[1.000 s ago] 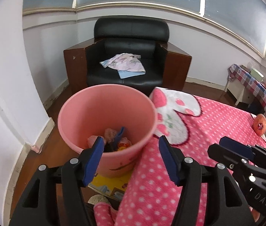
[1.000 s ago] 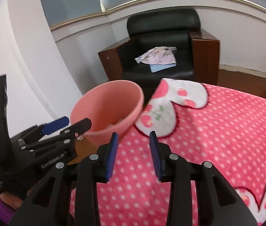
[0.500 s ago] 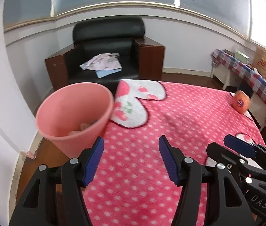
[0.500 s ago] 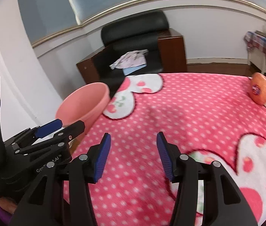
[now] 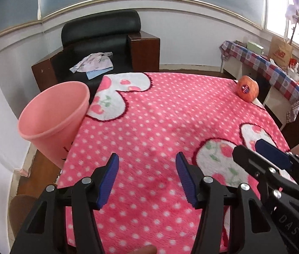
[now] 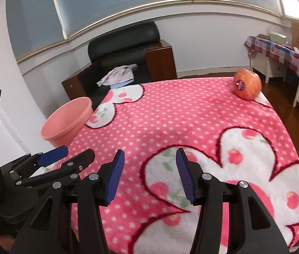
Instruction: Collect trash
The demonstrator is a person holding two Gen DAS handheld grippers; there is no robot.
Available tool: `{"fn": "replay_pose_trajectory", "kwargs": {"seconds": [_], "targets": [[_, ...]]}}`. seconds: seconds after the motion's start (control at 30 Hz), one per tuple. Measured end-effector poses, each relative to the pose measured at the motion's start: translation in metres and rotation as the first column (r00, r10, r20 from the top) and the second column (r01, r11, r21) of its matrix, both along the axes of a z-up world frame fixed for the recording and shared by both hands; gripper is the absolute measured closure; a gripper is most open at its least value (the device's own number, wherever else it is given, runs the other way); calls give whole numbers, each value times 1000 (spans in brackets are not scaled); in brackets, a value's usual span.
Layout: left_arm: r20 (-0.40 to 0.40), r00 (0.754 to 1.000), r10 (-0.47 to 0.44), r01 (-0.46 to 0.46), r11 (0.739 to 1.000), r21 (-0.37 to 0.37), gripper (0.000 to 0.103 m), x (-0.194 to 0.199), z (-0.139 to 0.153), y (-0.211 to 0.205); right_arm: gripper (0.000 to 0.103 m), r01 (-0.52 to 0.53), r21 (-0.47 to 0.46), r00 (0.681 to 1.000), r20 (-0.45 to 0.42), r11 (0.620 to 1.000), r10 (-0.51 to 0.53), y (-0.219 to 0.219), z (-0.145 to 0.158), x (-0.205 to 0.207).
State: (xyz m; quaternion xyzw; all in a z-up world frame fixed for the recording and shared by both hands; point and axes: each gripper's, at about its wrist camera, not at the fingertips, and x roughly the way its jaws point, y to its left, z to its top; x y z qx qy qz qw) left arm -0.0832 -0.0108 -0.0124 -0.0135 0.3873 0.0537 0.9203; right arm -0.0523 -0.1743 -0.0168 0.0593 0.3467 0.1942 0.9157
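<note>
Your left gripper (image 5: pixel 147 178) and right gripper (image 6: pixel 150 174) hover jaws apart over the blanket (image 6: pixel 191 127); pink bin (image 5: pixel 54 116) alongside; apple (image 6: pixel 247 87) at far corner.

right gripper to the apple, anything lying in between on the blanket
Nothing: in the right wrist view only bare pink dotted blanket stretches from the right gripper to the apple.

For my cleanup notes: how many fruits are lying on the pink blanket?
1. One apple lies near the far right corner of the pink blanket. The blanket's nearest part is hidden behind both grippers.
</note>
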Motion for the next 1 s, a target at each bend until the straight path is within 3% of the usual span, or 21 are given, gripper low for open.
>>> {"fn": "replay_pose_trajectory", "kwargs": {"seconds": [0.33, 1.0], "targets": [[8, 999, -34, 34, 999, 37, 48, -8, 4, -12, 52, 68, -23, 998, 1, 997, -68, -12, -2, -5], [-2, 999, -42, 42, 999, 20, 48, -14, 1, -10, 52, 65, -28, 998, -17, 997, -65, -13, -6, -11]]}}
